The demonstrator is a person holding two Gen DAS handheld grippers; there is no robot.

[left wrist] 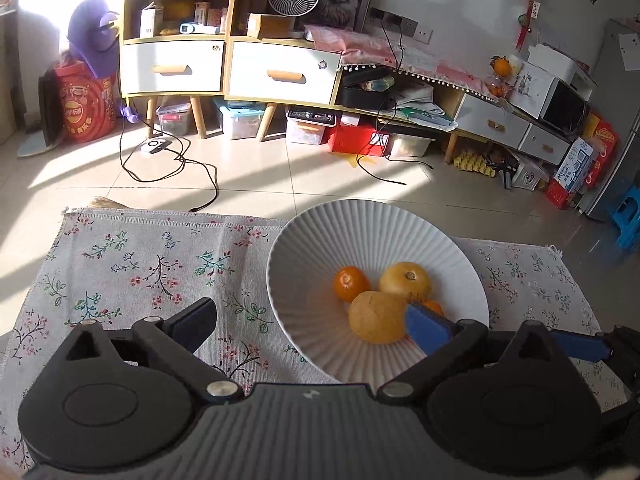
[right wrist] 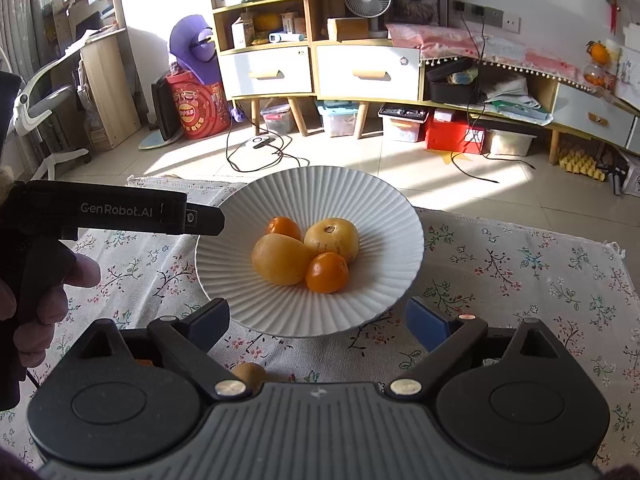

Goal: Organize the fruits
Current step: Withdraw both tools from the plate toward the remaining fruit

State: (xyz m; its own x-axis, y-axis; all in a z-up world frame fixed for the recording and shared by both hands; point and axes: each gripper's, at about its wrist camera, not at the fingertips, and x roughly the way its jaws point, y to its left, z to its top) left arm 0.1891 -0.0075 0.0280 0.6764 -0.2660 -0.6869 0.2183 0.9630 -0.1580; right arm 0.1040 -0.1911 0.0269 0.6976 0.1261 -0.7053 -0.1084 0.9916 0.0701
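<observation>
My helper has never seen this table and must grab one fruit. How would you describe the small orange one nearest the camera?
Find the white ribbed bowl on the floral cloth. Four fruits sit touching in its middle. Take the front orange fruit: smaller and deeper orange than the two yellow fruits behind it, and nearer than the other orange one.

The left gripper [left wrist: 310,320] has its jaws spread wide with nothing between its pads. The right gripper [right wrist: 316,318] is likewise wide apart and empty. A hand [right wrist: 38,300] grips the left gripper's handle.
</observation>
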